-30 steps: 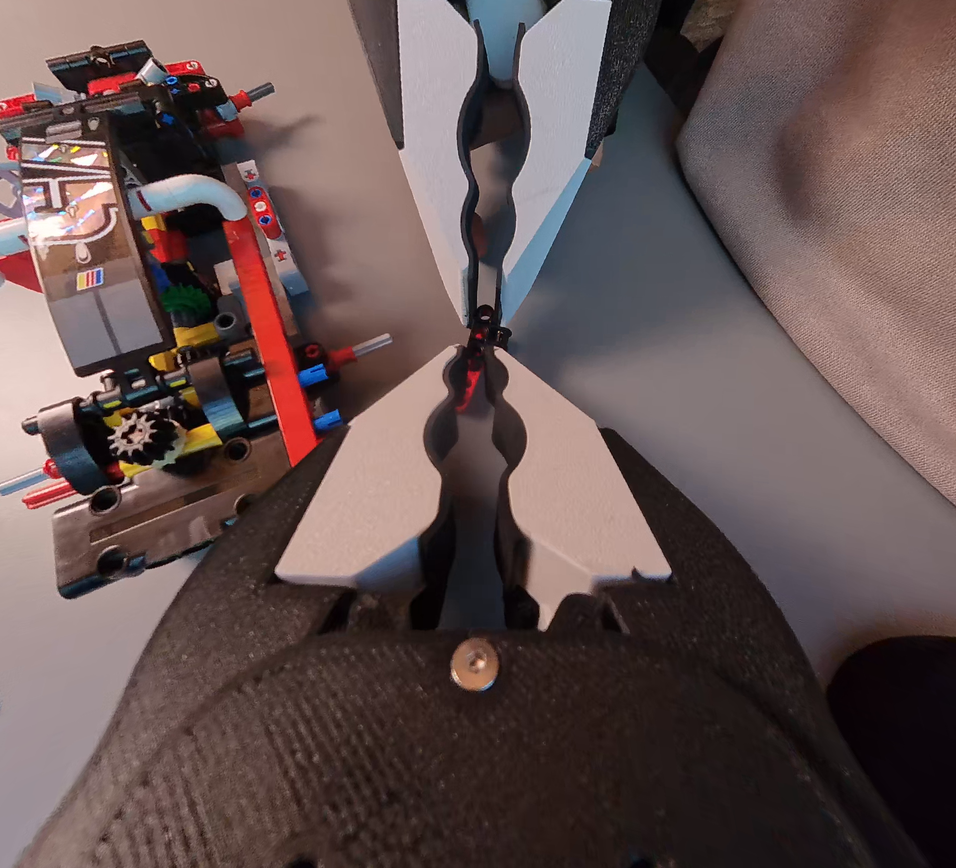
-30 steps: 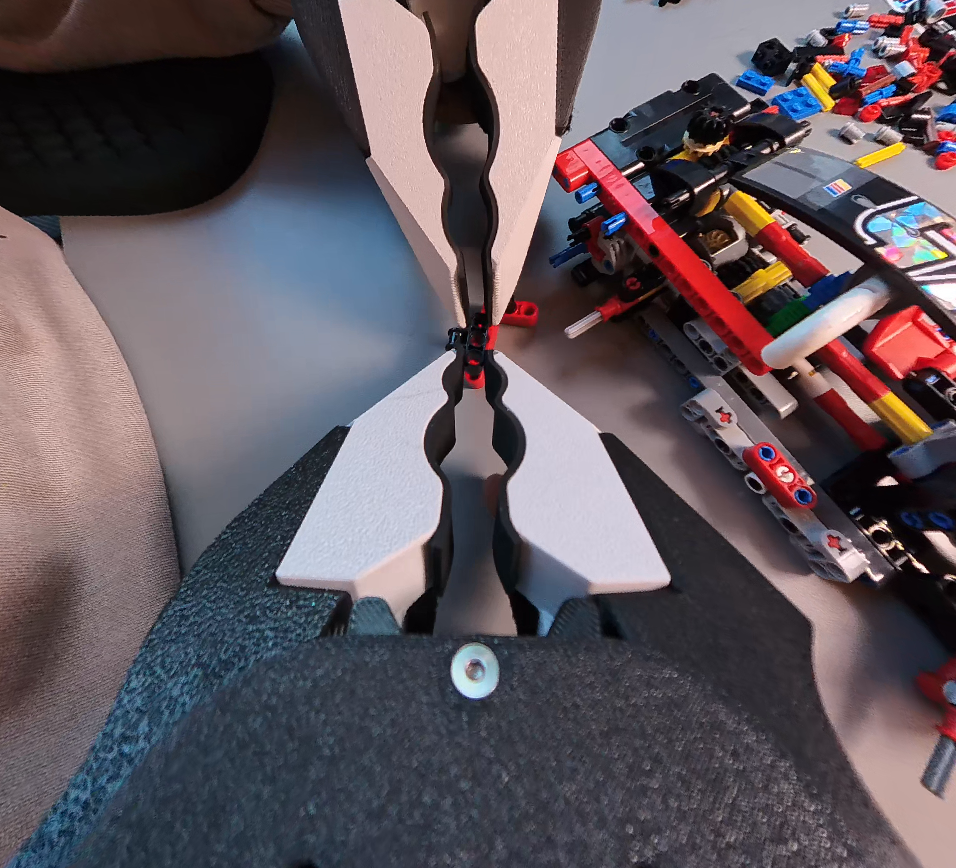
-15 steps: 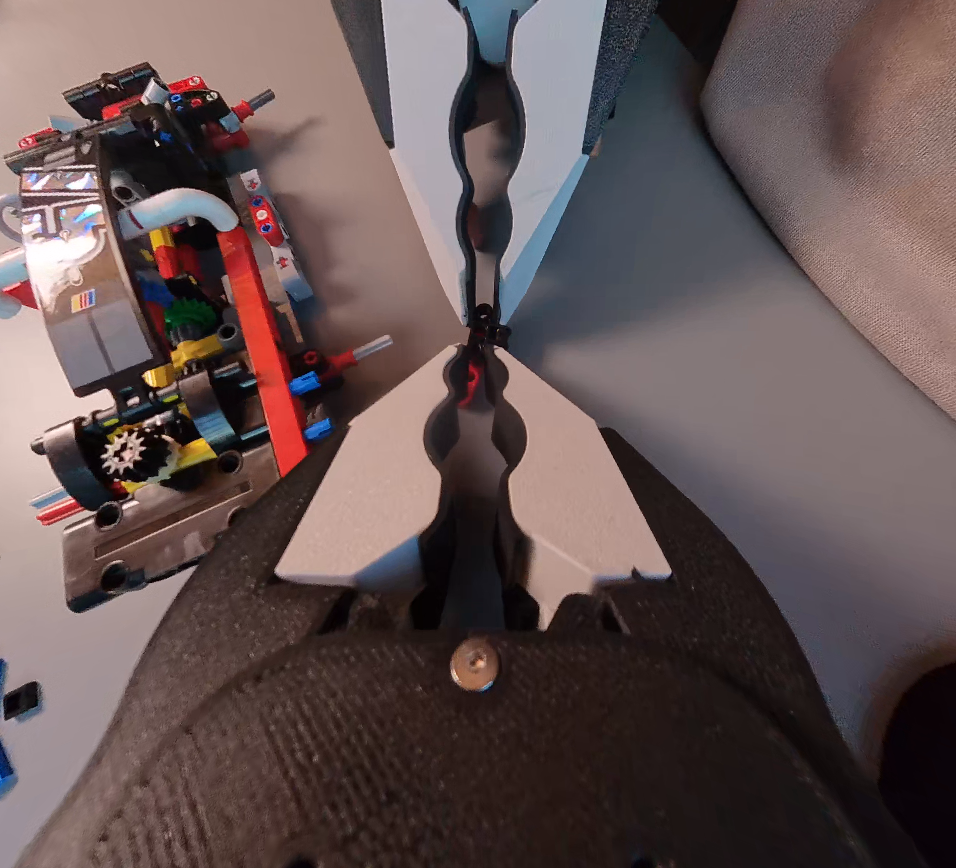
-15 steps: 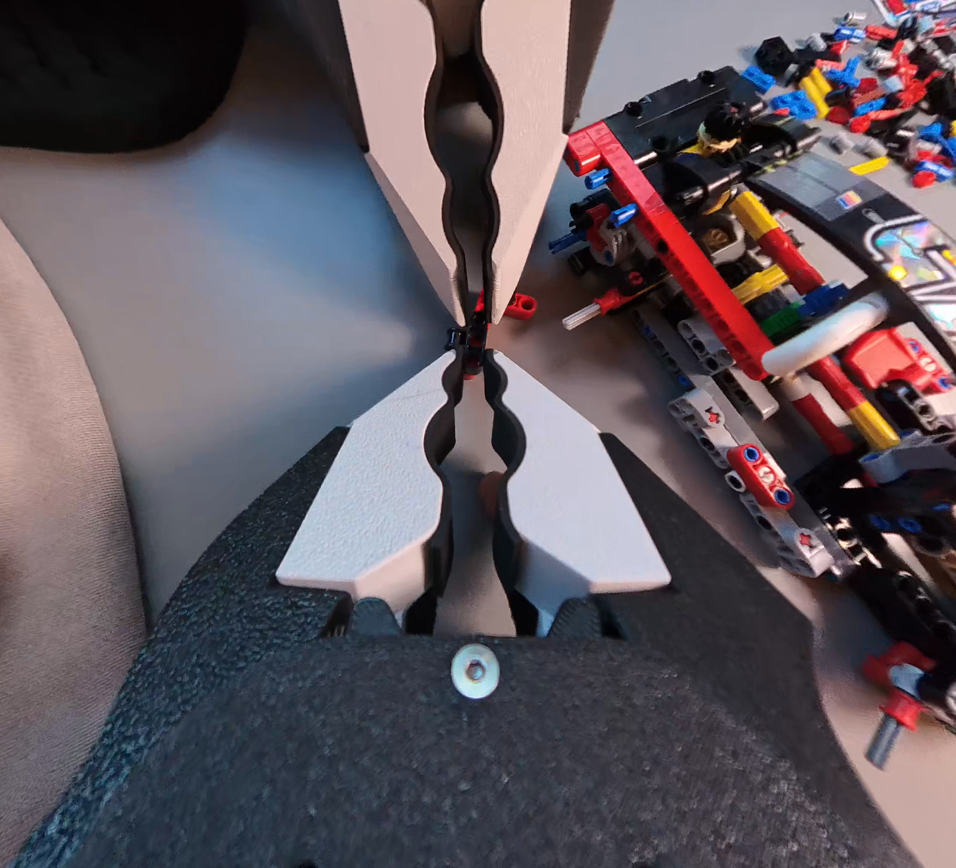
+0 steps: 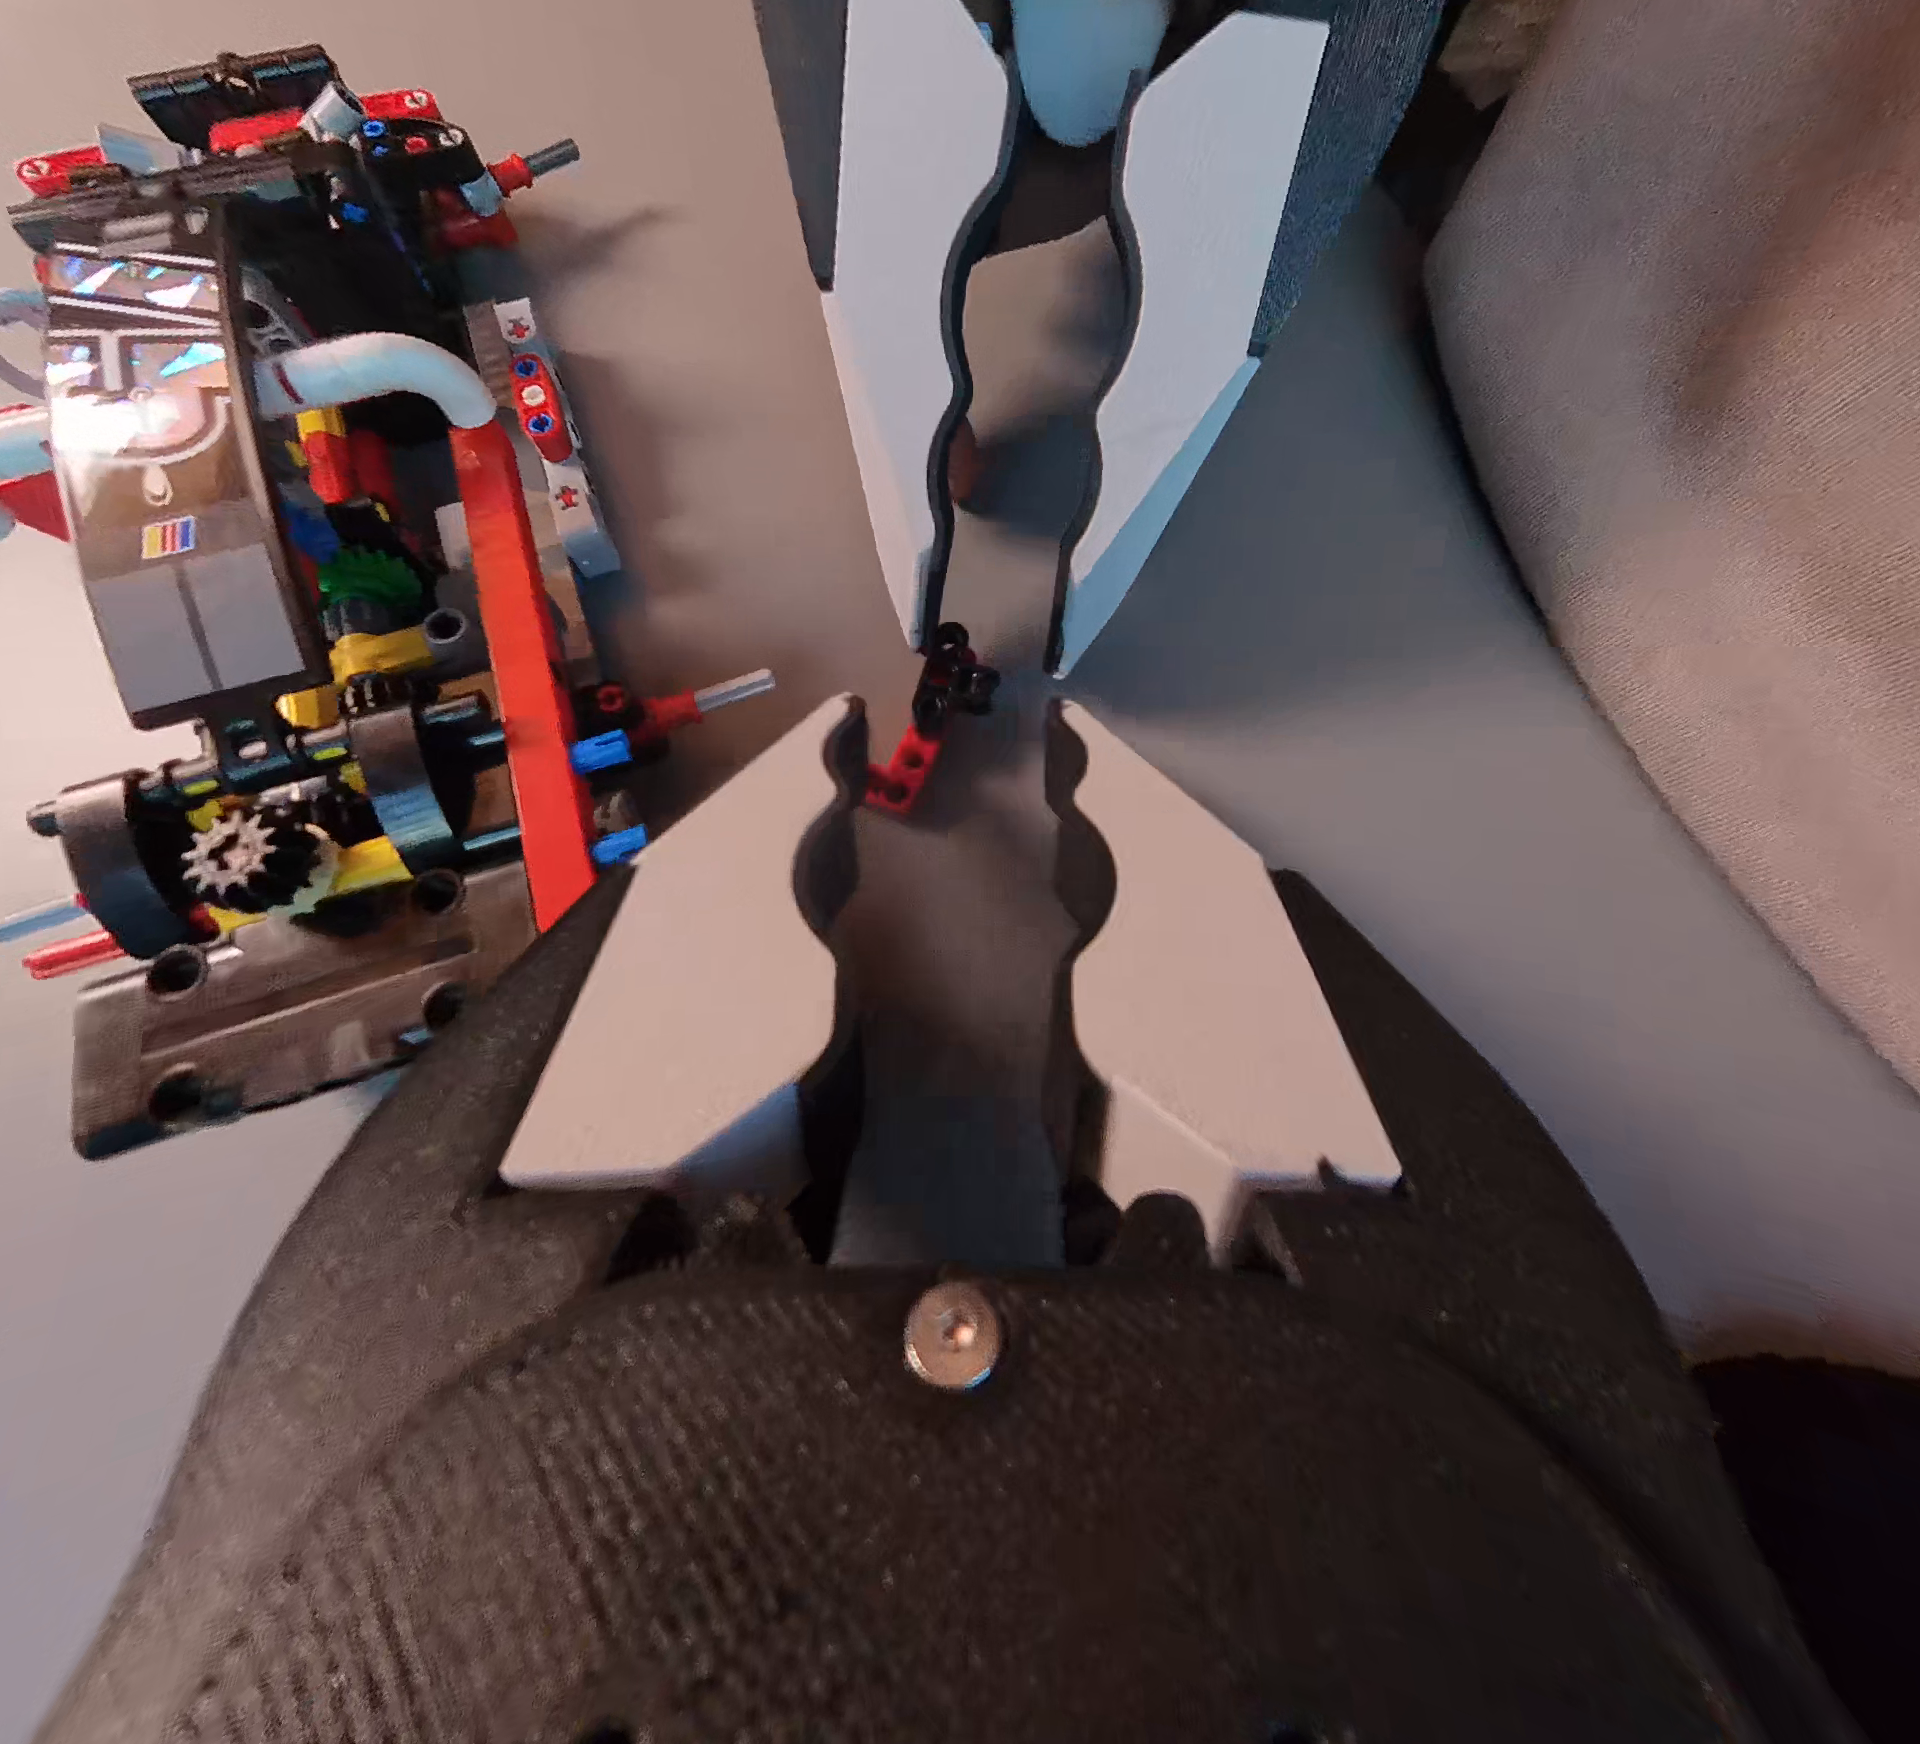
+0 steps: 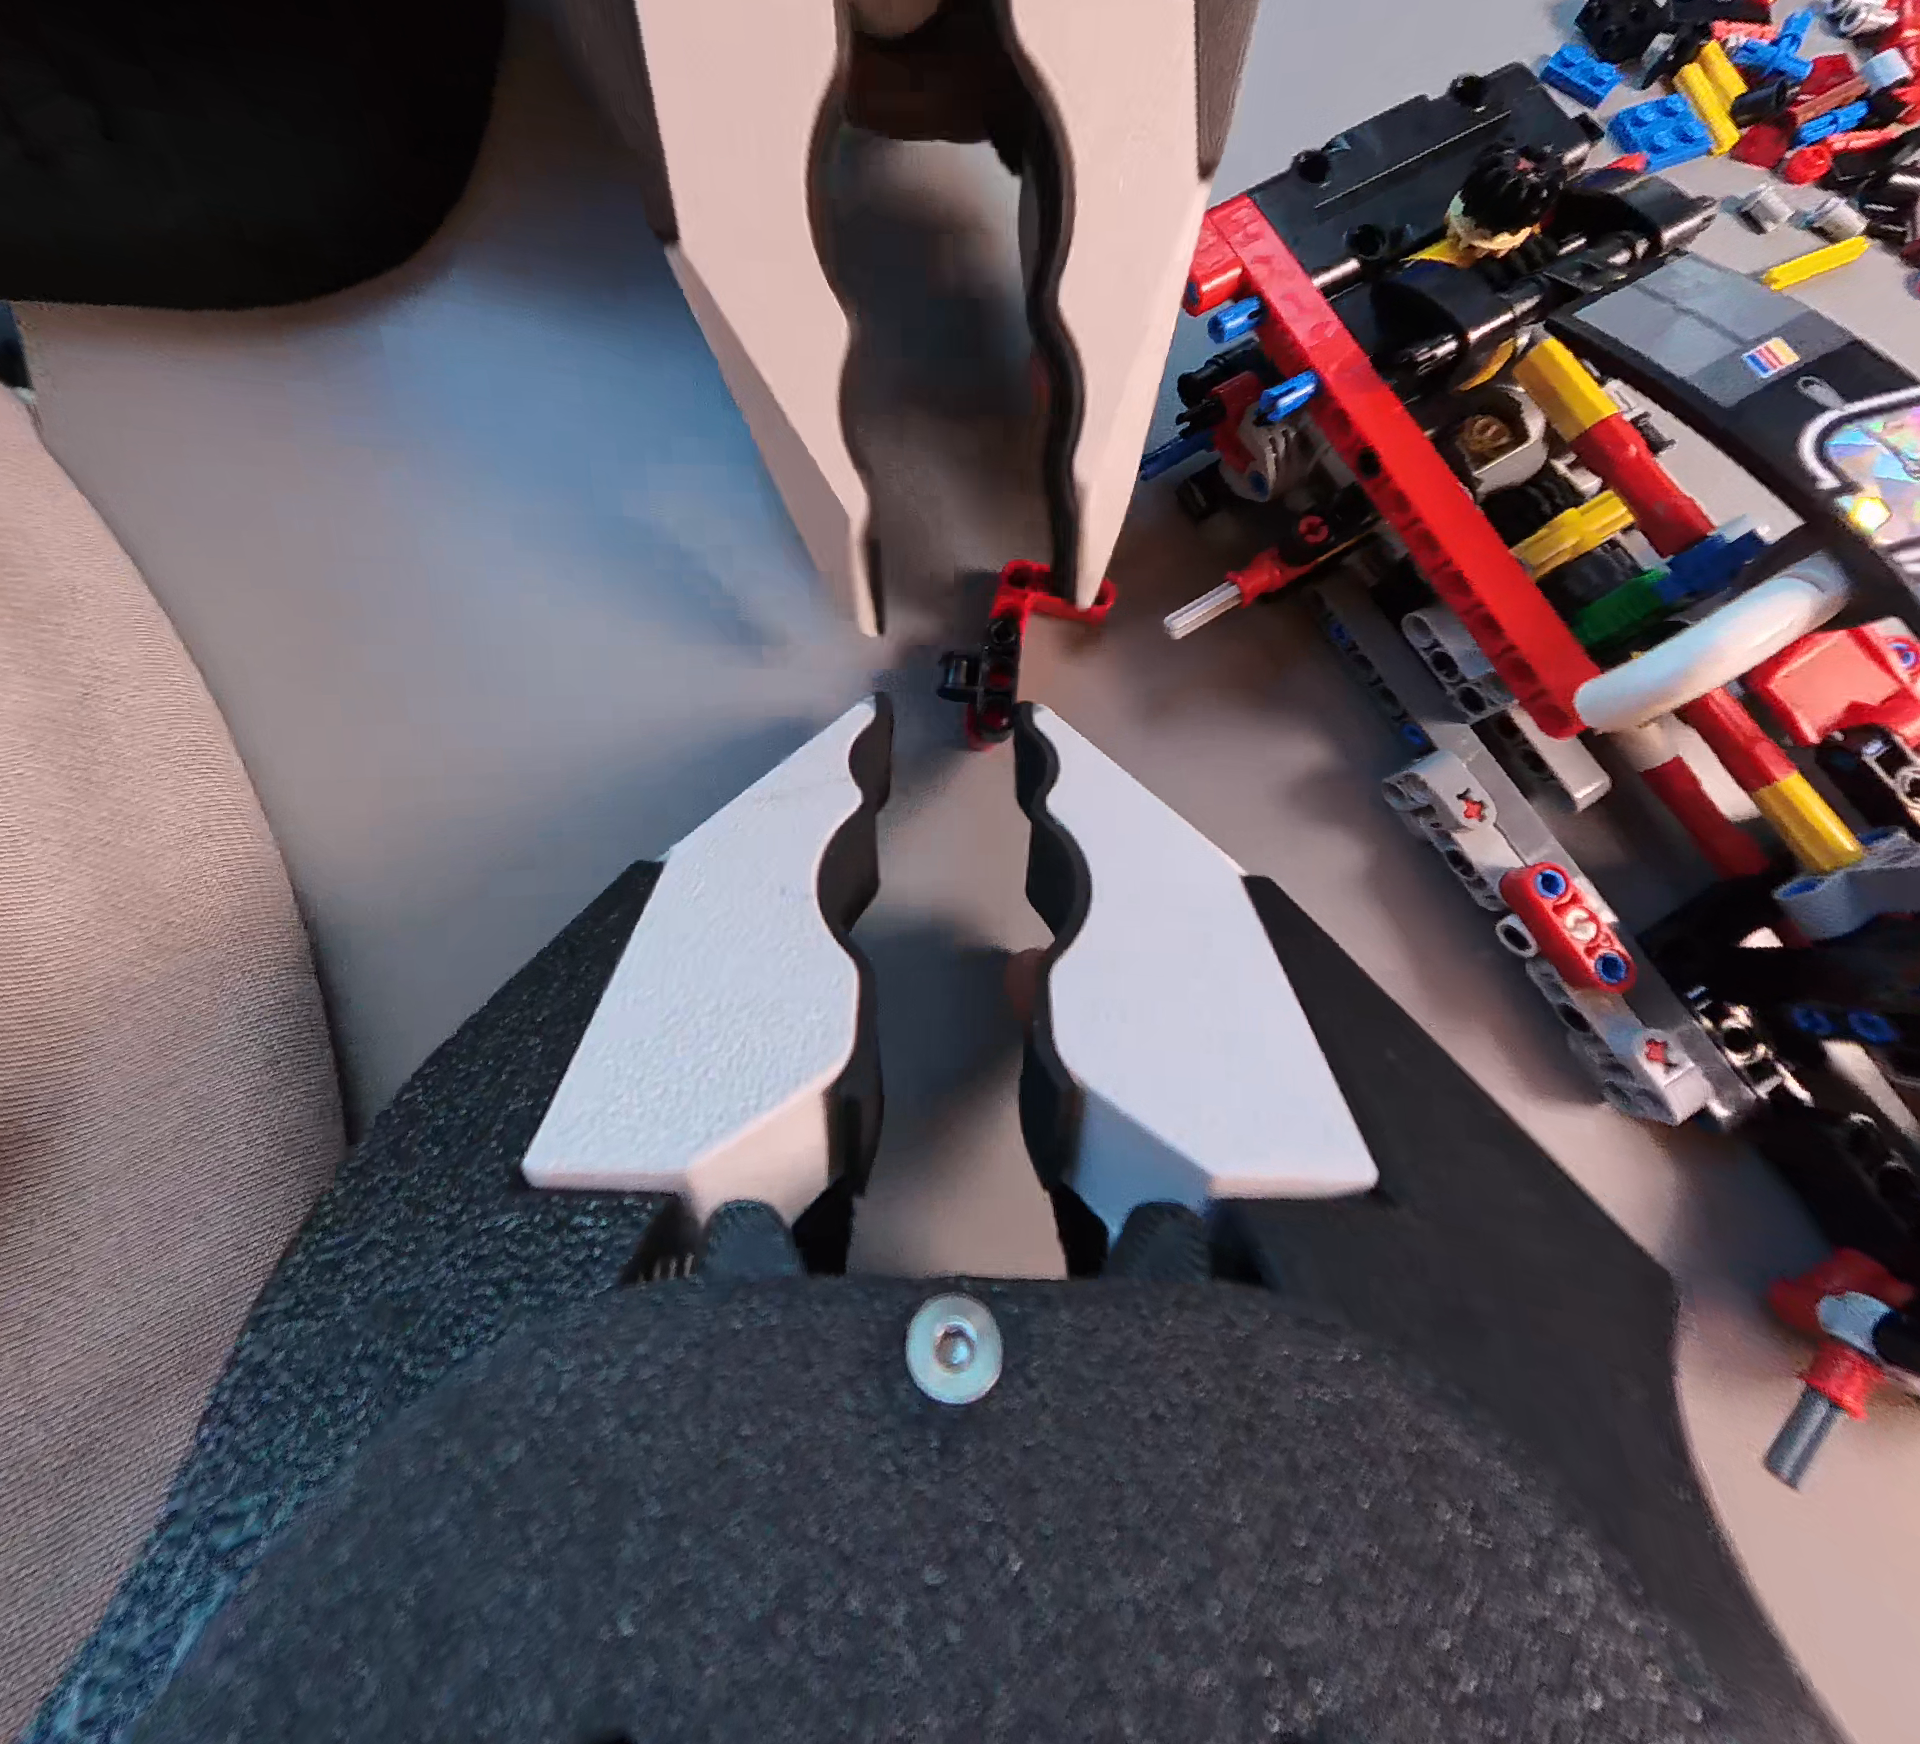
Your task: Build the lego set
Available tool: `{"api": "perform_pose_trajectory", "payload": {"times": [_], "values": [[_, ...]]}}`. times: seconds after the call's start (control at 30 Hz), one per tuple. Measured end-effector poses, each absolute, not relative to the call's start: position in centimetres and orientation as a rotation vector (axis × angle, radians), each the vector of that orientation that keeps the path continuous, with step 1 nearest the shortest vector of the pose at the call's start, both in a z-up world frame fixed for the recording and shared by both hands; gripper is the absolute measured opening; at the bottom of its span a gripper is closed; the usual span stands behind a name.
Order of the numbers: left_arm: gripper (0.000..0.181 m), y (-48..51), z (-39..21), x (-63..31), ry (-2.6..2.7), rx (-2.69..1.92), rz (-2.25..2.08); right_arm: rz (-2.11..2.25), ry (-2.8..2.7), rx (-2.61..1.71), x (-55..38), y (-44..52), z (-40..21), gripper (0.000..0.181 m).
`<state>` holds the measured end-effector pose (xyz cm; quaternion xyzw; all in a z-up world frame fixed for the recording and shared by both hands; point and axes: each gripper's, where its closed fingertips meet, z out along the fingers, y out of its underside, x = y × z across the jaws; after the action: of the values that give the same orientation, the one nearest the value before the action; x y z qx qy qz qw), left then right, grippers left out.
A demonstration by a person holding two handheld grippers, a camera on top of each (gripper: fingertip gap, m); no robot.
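Red-and-black plastic, a tiny joined lego piece (image 5: 914, 764), between two pairs of tips facing each other, just right of the half-built car (image 5: 312, 551); lying on the grey surface (image 5: 1403, 811) or hanging, cannot tell. Left hand-held gripper (image 5: 951, 712) apart, gripping nothing; right hand-held gripper (image 6: 951, 712) apart too, only touching the piece with one finger. Probably very light, stiff, a little slippery, easy to flick away or pull apart at the joint. Better to pinch across the flat red beam, not the black pin.
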<state>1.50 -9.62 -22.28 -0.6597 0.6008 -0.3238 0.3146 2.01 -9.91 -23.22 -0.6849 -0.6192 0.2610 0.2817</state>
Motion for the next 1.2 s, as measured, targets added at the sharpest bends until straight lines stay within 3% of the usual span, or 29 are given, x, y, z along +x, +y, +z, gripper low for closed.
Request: {"api": "perform_pose_trajectory", "payload": {"times": [0.1,0.37,0.63,0.87,0.97,1.03,1.2], "values": [[0.03,-9.4,-20.7,0.6,1.473,-1.758,-0.818,0.744,-1.635,-1.829,2.5,-10.6,-22.7,0.024],[0.037,-9.1,-23.9,0.5,1.412,-1.962,-0.541,0.588,-1.693,-1.809,2.0,-9.9,-23.6,0.02],[0.025,-9.6,-23.9,0.7,1.401,-1.982,-0.485,0.462,-1.802,-1.666,2.1,-9.6,-24.0,0.008],[0.051,-10.1,-20.8,1.6,1.304,-1.758,-0.604,0.558,-1.877,-1.271,2.4,-10.5,-21.1,0.006],[0.044,-10.2,-18.7,2.2,1.288,-1.637,-0.594,0.657,-1.898,-1.146,2.0,-11.5,-18.9,0.006],[0.028,-10.4,-17.9,2.3,1.294,-1.592,-0.585,0.658,-1.909,-1.09,1.8,-11.4,-18.0,0.005],[0.026,-10.4,-16.6,1.8,1.255,-1.519,-0.538,0.657,-1.903,-1.023,1.3,-11.5,-16.8,0.005]]}}
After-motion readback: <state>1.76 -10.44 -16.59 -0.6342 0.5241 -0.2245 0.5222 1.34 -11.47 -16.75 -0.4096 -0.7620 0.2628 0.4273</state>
